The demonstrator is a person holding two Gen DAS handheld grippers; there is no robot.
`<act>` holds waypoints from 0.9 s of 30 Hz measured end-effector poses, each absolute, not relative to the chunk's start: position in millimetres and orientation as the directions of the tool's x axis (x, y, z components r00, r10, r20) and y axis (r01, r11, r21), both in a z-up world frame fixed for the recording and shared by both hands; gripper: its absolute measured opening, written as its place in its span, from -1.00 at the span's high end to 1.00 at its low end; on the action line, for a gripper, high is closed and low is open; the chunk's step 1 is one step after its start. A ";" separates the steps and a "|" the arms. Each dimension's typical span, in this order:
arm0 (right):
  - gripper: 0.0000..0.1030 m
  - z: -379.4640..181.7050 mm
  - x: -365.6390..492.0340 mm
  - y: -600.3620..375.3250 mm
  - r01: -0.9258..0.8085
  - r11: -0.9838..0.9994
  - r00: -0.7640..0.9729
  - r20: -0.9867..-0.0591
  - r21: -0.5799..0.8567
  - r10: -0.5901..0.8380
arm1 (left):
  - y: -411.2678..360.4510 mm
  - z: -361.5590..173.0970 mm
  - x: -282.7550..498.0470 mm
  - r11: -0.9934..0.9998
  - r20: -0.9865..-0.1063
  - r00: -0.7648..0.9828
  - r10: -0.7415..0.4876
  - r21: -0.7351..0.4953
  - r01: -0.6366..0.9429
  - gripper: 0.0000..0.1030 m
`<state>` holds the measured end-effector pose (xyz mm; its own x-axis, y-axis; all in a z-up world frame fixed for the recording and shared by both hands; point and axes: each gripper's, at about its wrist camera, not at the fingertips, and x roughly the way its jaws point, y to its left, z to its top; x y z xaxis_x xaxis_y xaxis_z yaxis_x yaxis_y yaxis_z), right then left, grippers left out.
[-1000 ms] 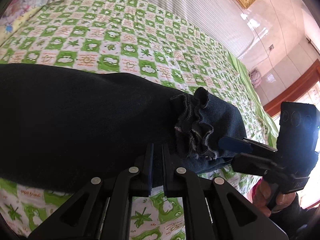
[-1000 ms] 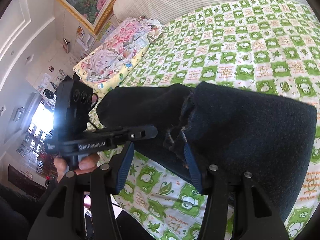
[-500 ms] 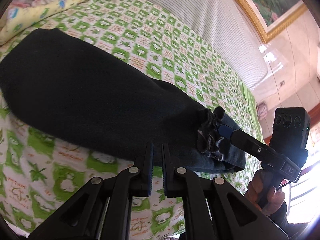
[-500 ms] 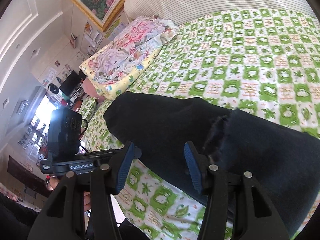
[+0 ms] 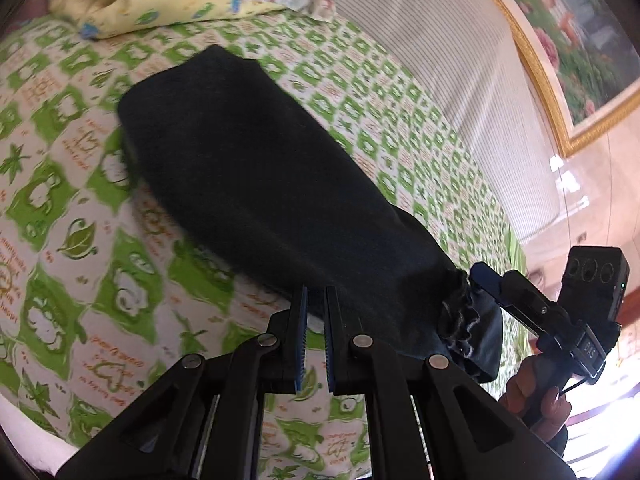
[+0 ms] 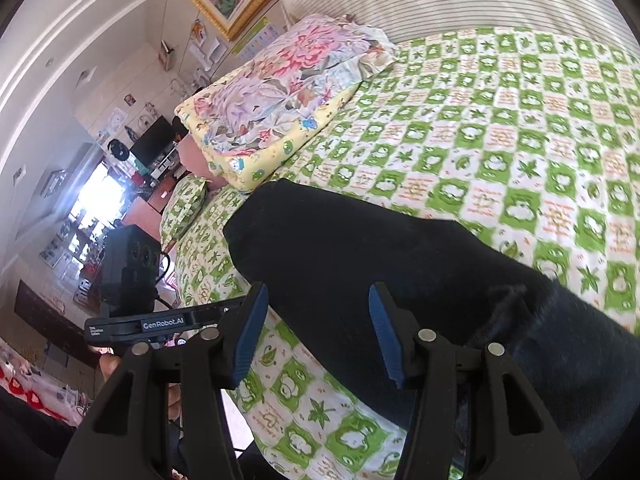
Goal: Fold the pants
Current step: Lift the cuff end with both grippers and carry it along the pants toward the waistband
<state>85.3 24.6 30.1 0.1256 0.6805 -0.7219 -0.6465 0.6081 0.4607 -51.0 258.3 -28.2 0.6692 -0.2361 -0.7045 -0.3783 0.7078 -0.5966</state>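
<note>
The dark navy pants (image 5: 272, 196) lie folded in a long band on the green-and-white checked bed sheet (image 5: 80, 240); they also show in the right wrist view (image 6: 400, 264). The frayed hems (image 5: 460, 316) lie bunched at the near right end. My left gripper (image 5: 314, 312) has its jaws nearly together at the pants' near edge, with no cloth seen between them. My right gripper (image 6: 316, 320) is open and empty, above the near edge of the pants. The right gripper also shows in the left wrist view (image 5: 486, 276) beside the hems, and the left gripper in the right wrist view (image 6: 224, 312).
A floral and yellow pillow (image 6: 280, 96) lies at the head of the bed, beyond the pants. A striped headboard (image 5: 440, 60) and a gold-framed painting (image 5: 580, 40) stand behind. The bed edge (image 6: 240, 412) is near the grippers.
Both grippers have pulled back from the pants toward the bed edge. The right gripper has let go of the hems and stays open. The pants rest folded on the sheet.
</note>
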 end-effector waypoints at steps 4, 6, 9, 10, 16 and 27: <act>-0.05 30.6 90.3 38.9 -0.661 0.595 0.107 -0.727 0.458 0.678 | 271.5 -33.8 -57.2 0.674 -0.707 0.677 -0.205 -0.604 -0.426 0.89; -0.06 29.9 91.5 44.6 -0.668 0.589 0.101 -0.729 0.455 0.677 | 278.1 -34.9 -59.3 0.655 -0.705 0.683 -0.191 -0.610 -0.446 0.77; -0.15 27.1 93.9 56.3 -0.679 0.579 0.083 -0.736 0.451 0.671 | 288.8 -34.1 -63.0 0.632 -0.701 0.693 -0.166 -0.615 -0.471 0.62; -0.23 26.0 95.3 60.8 -0.683 0.576 0.078 -0.739 0.450 0.669 | 292.1 -33.6 -64.1 0.630 -0.701 0.696 -0.155 -0.612 -0.477 0.58; -0.25 22.4 109.9 95.2 -0.725 0.544 0.047 -0.758 0.422 0.651 | 310.9 -34.9 -65.8 0.604 -0.709 0.697 -0.108 -0.603 -0.521 0.48; -0.25 1.6 151.5 179.9 -0.804 0.471 -0.030 -0.815 0.364 0.579 | 330.6 -49.4 -62.8 0.528 -0.707 0.699 -0.108 -0.637 -0.562 0.30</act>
